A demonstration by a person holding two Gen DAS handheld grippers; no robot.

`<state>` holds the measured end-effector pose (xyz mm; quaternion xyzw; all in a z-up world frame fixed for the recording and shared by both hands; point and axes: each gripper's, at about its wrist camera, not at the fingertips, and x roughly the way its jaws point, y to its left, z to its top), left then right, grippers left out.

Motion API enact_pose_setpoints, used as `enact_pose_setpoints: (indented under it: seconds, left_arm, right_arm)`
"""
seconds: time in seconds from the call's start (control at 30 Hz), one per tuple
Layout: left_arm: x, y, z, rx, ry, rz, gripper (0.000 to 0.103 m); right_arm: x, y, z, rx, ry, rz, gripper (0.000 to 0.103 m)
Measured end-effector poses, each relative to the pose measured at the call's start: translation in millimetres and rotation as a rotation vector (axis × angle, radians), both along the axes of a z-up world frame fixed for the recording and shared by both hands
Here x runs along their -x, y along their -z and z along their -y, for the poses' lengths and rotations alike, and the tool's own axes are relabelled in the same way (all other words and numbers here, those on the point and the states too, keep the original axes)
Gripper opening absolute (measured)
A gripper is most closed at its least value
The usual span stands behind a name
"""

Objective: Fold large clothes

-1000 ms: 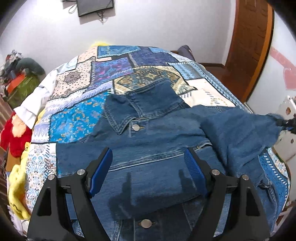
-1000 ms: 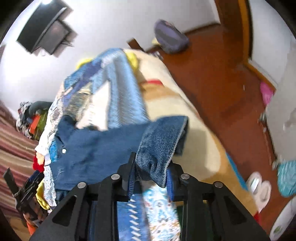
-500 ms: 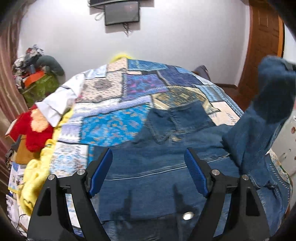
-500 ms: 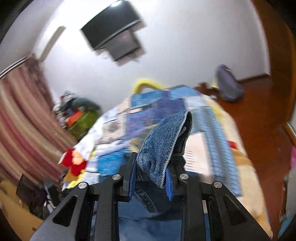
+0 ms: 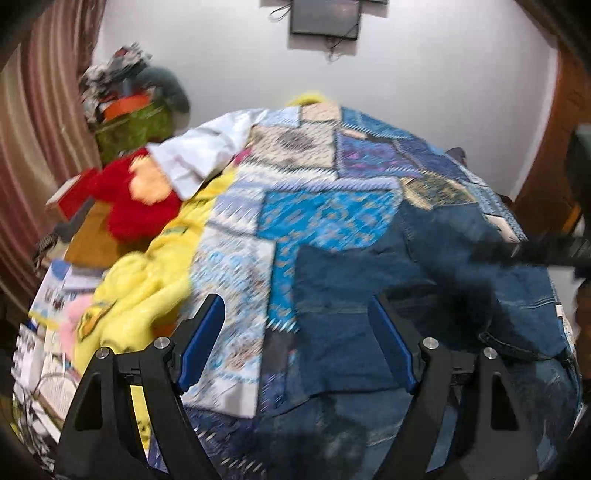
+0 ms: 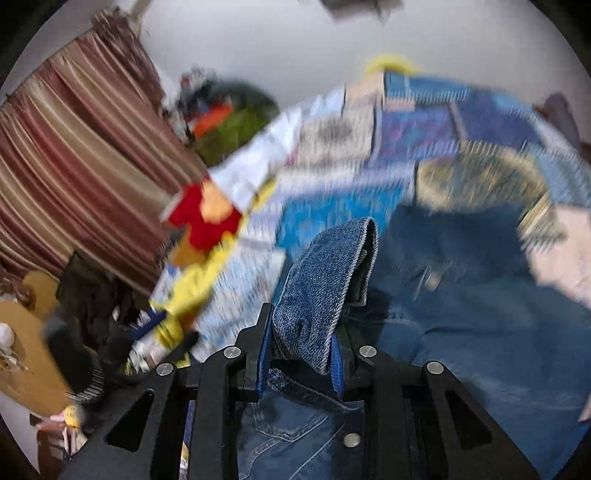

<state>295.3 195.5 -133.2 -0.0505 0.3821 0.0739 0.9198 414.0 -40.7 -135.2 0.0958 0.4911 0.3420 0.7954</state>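
Observation:
A blue denim jacket lies spread on the patchwork bedspread. My left gripper is open and empty, hovering above the jacket's left edge. My right gripper is shut on the jacket's sleeve cuff, which stands up between its blue pads above the jacket body. In the left wrist view the right gripper shows as a dark blur at the right edge. Both views are motion-blurred.
A red plush toy, a yellow blanket and a white cloth lie along the bed's left side. A pile of clutter stands by the striped curtain. A screen hangs on the far wall.
The right gripper has swung the sleeve cuff leftward over the jacket body. The left gripper has shifted left, bringing the bed's left side into view.

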Motion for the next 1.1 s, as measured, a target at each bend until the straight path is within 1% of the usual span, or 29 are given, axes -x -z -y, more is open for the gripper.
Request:
enact_pose_setpoints:
  seconds: [0.1,0.17,0.2,0.27,0.33,0.43,0.53,0.6,0.67,0.77,0.83,0.9,0.97,1.03,1.1]
  left_arm:
    - [9,11,-13,0.019,-0.024,-0.030,0.080]
    - [12,20,-17,0.036,-0.036,-0.051,0.080]
    - [13,23,-17,0.046,-0.036,-0.059,0.080]
    - [11,32,-17,0.078,-0.025,-0.082,0.080]
    - [9,39,-11,0.112,-0.004,-0.106,0.080]
    - [4,48,8,0.133,0.056,-0.136,0.080]
    - [1,50,30,0.137,0.125,-0.144,0.080]
    - [1,49,46,0.118,0.167,-0.140,0.080]
    - [0,47,57,0.106,0.200,-0.132,0.080]
    - [-3,46,70,0.088,0.238,-0.132,0.080]
    - [-8,49,74,0.076,0.238,-0.139,0.080]
    - [-16,57,70,0.086,0.217,-0.162,0.080]
    - [-25,68,58,0.117,0.171,-0.197,0.080]
    - [-35,80,42,0.167,0.121,-0.227,0.080]
    - [-42,94,21,0.243,0.065,-0.255,0.080]
  right_arm:
    - [-6,49,-18,0.057,-0.010,-0.136,0.024]
    - [-8,73,-24,0.095,-0.011,-0.221,0.024]
    - [-9,84,-27,0.120,-0.026,-0.260,0.028]
    - [-9,95,-33,0.156,-0.063,-0.284,0.033]
    - [-7,95,-35,0.185,-0.094,-0.264,0.033]
    - [-1,81,-36,0.217,-0.120,-0.207,0.034]
    - [6,51,-32,0.219,-0.136,-0.106,0.034]
    - [10,32,-28,0.220,-0.141,-0.032,0.034]
    - [15,7,-19,0.200,-0.129,0.049,0.034]
    - [18,-22,0,0.161,-0.103,0.118,0.034]
    - [18,-35,18,0.145,-0.074,0.133,0.034]
    - [21,-44,42,0.147,-0.034,0.158,0.034]
    - [24,-47,71,0.188,0.019,0.189,0.034]
    - [29,-44,101,0.251,0.075,0.212,0.034]
    - [33,-37,133,0.298,0.127,0.208,0.034]
